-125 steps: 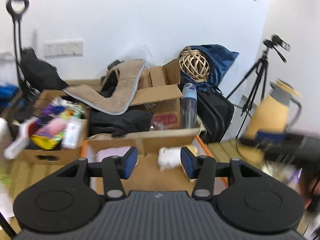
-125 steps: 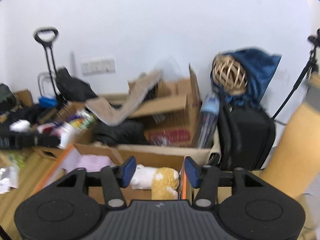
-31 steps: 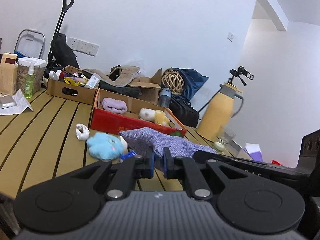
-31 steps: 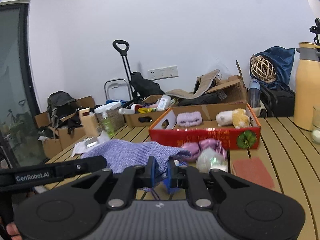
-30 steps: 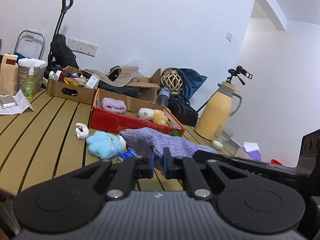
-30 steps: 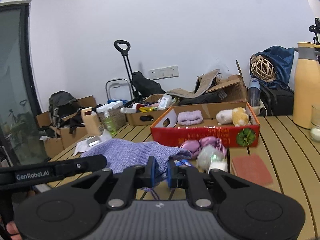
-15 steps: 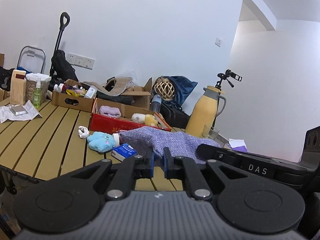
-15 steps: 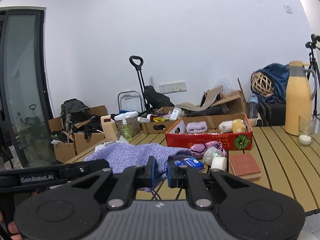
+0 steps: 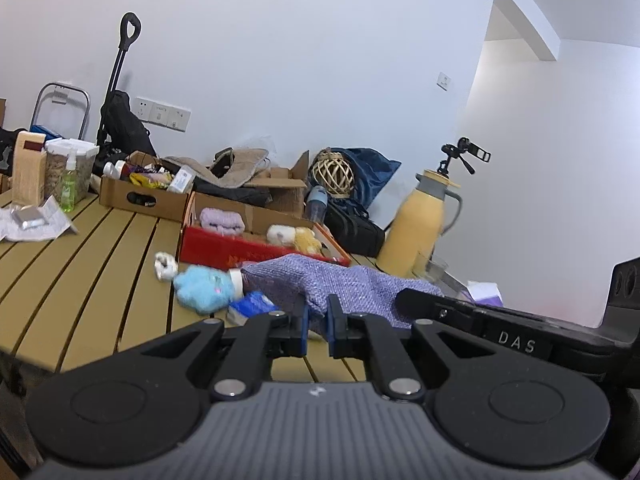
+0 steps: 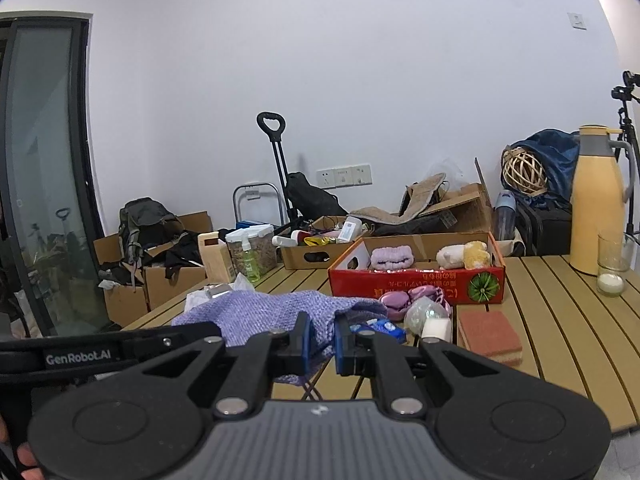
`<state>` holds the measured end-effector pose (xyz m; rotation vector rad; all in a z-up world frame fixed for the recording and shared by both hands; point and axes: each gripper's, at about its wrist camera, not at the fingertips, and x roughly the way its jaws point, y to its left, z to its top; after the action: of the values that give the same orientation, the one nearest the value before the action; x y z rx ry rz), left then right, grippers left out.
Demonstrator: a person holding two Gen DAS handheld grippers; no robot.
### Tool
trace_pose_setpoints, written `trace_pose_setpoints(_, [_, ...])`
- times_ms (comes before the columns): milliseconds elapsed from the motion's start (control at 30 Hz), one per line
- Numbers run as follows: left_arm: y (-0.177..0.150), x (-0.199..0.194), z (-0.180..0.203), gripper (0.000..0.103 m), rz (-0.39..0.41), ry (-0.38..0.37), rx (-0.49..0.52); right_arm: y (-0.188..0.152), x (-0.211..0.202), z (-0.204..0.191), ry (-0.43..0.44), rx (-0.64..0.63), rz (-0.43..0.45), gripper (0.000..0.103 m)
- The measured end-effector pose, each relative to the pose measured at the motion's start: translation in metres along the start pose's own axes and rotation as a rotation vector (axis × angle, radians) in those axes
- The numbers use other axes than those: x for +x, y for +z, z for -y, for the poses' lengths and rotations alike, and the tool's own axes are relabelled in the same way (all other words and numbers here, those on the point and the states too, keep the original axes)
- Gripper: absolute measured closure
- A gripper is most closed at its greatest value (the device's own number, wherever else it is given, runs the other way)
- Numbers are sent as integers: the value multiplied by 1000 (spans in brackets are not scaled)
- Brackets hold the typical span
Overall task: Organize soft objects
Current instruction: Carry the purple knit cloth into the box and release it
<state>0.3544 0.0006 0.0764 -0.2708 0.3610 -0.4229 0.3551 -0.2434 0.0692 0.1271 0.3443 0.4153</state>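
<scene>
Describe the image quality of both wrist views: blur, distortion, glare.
Left wrist view: strong fisheye bending, dark corners, slight motion blur on the blue plush and red box; the left gripper is sharp. Right wrist view: same curvature, sharper; the glass door carries reflections; even, soft light, no harsh glare.

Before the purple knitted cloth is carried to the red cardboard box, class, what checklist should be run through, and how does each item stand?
1. Left tool shut on the purple knitted cloth: ok.
2. Right tool shut on the same cloth: ok.
3. Cloth hangs free of the slatted wooden table: cannot tell; its underside is hidden.
4. Red cardboard box has bare floor between the lilac folded towel and the white-and-yellow plush toy: cannot tell.
5. Path is clear: not ok; the pink satin pouches lie against the box front.
</scene>
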Motion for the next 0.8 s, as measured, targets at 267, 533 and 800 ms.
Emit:
trace_pose_setpoints(267, [53, 107, -42, 94, -2, -1, 2, 42, 98, 40, 3, -3, -9, 92])
trace_pose_setpoints(533, [104, 254, -114, 94, -118, 27, -56, 93, 246, 96, 56, 46, -84, 93])
trace_pose_setpoints(800, [101, 355, -163, 90, -251, 140, 13, 92, 383, 135, 6, 84, -251, 93])
